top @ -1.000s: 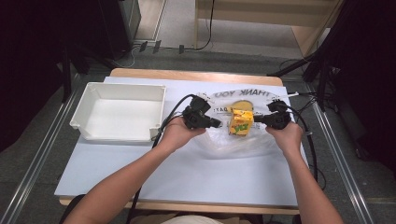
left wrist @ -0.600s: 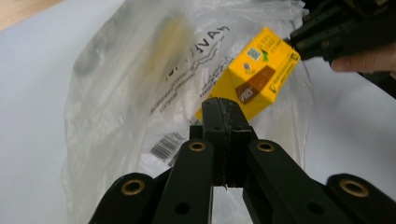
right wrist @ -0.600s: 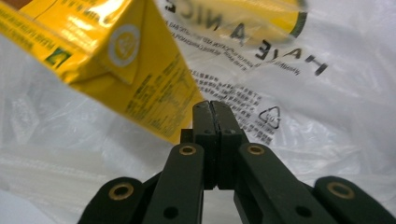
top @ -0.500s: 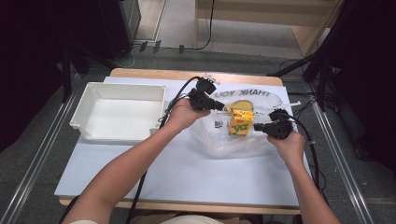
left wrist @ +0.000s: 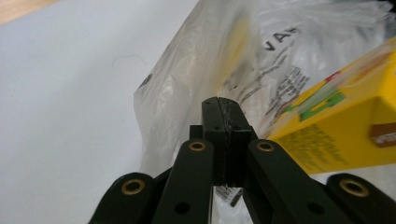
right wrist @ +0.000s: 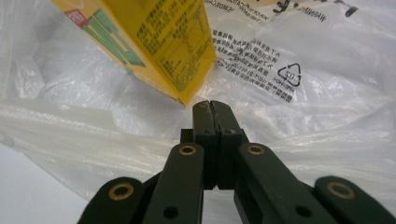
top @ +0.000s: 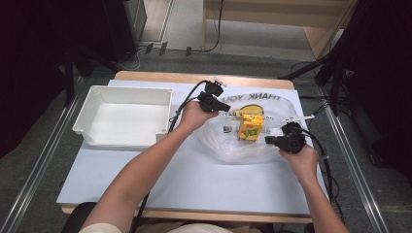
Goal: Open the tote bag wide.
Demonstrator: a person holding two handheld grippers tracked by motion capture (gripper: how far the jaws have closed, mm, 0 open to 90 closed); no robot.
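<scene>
A: Start at the left of the table. What's there?

B: A white bin, shallow and rectangular, sitting on the pale sheet that covers the tabletop. It lies well apart from both grippers.

A: And next to it?

B: The left gripper, held toward the far side, just right of the bin. Its tip is at the far left edge of the clear plastic bag. In the left gripper view its two black jaws are pressed together, and a thin bit of the bag's film seems caught at the seam between them, so it looks to be pinching the bag's edge.

A: What's in the middle?

B: The bag itself, spread flat and crumpled, with dark lettering along its far side. A yellow juice carton stands upright on or in it; I cannot tell which. It is between the two grippers.

A: And at the right?

B: The right gripper, nearer than the left one, pointing left at the bag's near right part, just beside the carton's lower corner. In the right gripper view its jaws are pressed together with the carton's corner just beyond the tips. Whether film is caught between them, I cannot tell.
</scene>
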